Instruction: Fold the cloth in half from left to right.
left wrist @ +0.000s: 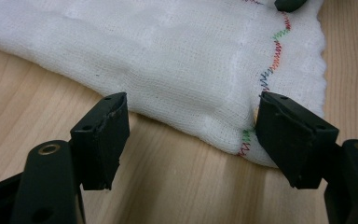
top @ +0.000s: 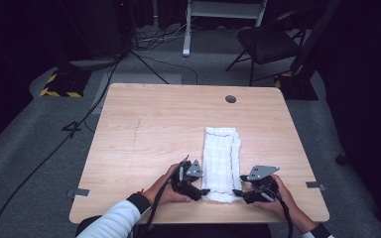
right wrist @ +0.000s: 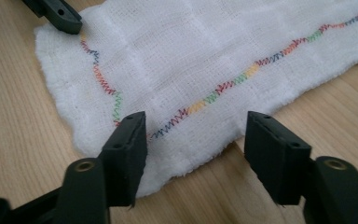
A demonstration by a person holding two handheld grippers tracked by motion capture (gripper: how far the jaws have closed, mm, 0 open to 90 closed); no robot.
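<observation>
A folded white muslin cloth (top: 221, 163) with multicoloured zigzag stitching is laid lengthwise on the wooden table (top: 144, 129), its near end close to the table's front edge. At the cloth's near left corner the left gripper (top: 204, 191) is held low, jaws spread wide with nothing clamped; the cloth's edge is seen just beyond them (left wrist: 168, 70). At the cloth's near right corner the right gripper (top: 237, 192) is held, jaws wide apart, with the cloth's edge (right wrist: 205, 70) lying between them unpinched.
</observation>
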